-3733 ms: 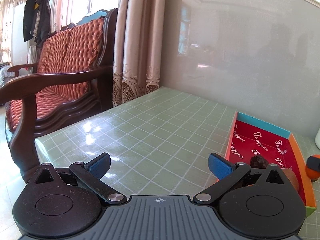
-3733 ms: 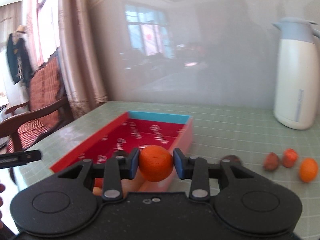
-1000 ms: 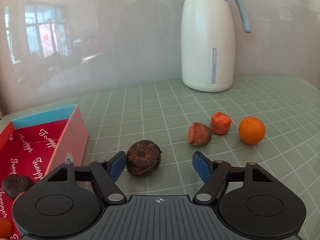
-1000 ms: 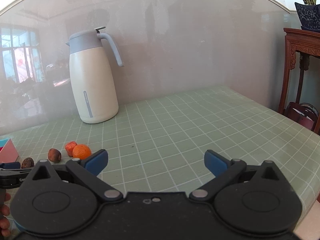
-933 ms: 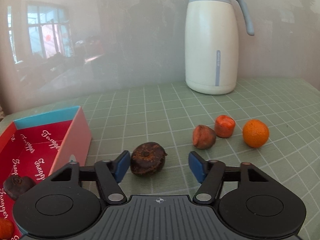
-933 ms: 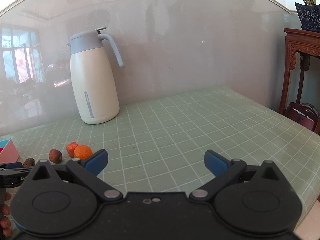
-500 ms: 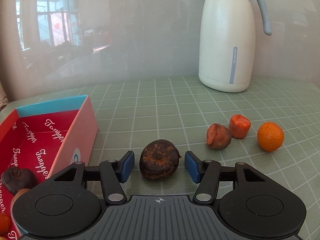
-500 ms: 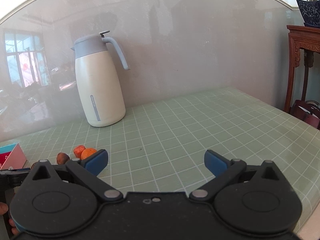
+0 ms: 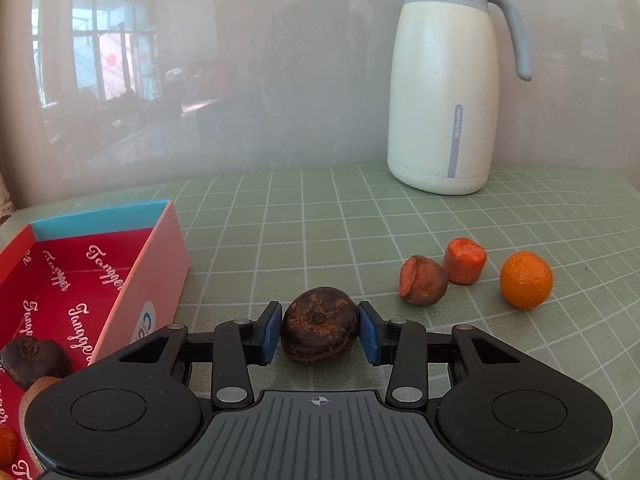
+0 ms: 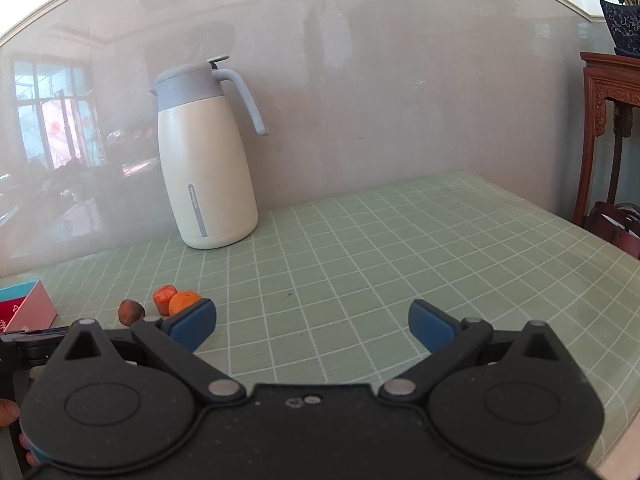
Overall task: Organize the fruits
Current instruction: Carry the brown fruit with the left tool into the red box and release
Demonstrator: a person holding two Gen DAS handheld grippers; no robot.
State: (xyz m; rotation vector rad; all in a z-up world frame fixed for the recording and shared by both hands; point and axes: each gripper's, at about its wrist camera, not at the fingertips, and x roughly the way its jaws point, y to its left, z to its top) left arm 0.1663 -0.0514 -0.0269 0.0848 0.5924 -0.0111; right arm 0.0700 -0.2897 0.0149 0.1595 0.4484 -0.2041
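On green table, beside box: left gripper just closing, pads touching dark fruit; right gripper wide apart, empty; squeeze softly, lift straight up, then over into box.

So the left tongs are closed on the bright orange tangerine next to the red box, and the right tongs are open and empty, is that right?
Not quite. The left tongs are closed on the dark brown fruit next to the red box, as the left wrist view shows; the orange tangerine lies loose on the table. The right tongs are open and empty.
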